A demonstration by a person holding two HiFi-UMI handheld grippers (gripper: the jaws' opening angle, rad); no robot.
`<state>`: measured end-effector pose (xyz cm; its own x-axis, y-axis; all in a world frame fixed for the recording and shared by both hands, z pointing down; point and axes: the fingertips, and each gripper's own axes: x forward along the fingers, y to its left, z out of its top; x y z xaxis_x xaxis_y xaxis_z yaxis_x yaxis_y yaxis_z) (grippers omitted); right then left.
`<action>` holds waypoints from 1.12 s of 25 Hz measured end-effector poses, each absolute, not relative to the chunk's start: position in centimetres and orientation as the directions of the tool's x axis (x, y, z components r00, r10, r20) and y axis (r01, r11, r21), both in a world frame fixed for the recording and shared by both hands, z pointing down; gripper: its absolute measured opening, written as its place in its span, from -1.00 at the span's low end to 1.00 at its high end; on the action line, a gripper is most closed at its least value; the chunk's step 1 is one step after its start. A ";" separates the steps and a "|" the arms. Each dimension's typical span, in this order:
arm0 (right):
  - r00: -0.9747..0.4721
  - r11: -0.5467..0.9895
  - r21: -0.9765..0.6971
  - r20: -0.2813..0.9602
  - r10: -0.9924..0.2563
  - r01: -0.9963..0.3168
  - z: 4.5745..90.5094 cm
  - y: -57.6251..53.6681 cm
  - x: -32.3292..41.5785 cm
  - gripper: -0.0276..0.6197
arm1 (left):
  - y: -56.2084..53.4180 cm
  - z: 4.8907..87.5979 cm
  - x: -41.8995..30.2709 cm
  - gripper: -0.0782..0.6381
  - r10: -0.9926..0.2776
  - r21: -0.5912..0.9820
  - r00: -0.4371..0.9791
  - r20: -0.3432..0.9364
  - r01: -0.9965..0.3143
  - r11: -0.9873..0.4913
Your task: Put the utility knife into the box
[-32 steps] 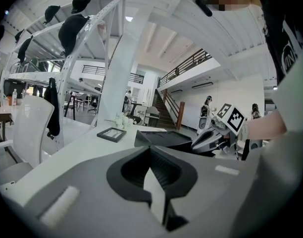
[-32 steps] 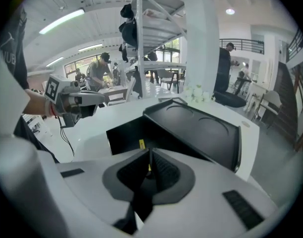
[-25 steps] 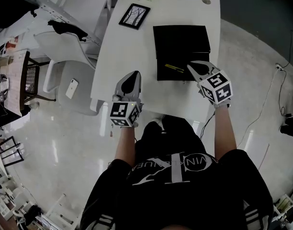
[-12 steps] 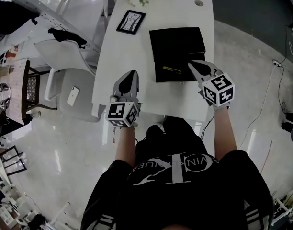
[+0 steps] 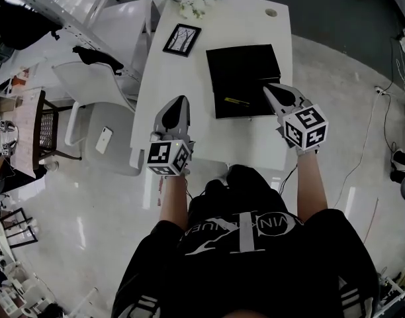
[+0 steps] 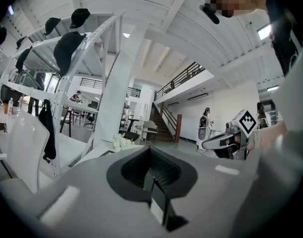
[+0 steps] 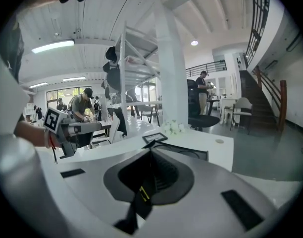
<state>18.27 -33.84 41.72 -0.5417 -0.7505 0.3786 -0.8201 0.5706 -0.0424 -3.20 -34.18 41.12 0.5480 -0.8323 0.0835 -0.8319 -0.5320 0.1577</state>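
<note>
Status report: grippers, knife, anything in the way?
Left gripper shut, empty, over white table. Right gripper shut, empty, at open black box. Yellow utility knife lies inside it. Nothing in the way.

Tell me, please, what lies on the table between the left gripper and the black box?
Nothing: the head view shows only bare white table between the left gripper and the black box.
</note>
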 end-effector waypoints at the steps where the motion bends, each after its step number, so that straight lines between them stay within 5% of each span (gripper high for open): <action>1: -0.539 0.567 -0.039 0.371 -0.756 -0.823 41.4 -33.9 18.4 -0.86 | -34.2 40.8 -3.2 -0.76 -0.833 0.156 0.548 0.077 -0.832 -0.533; 28: -0.491 0.505 -0.001 0.231 -0.840 -0.863 36.8 -32.5 18.8 -0.87 | -33.9 36.2 -3.4 -0.75 -0.822 0.123 0.570 -0.001 -0.815 -0.566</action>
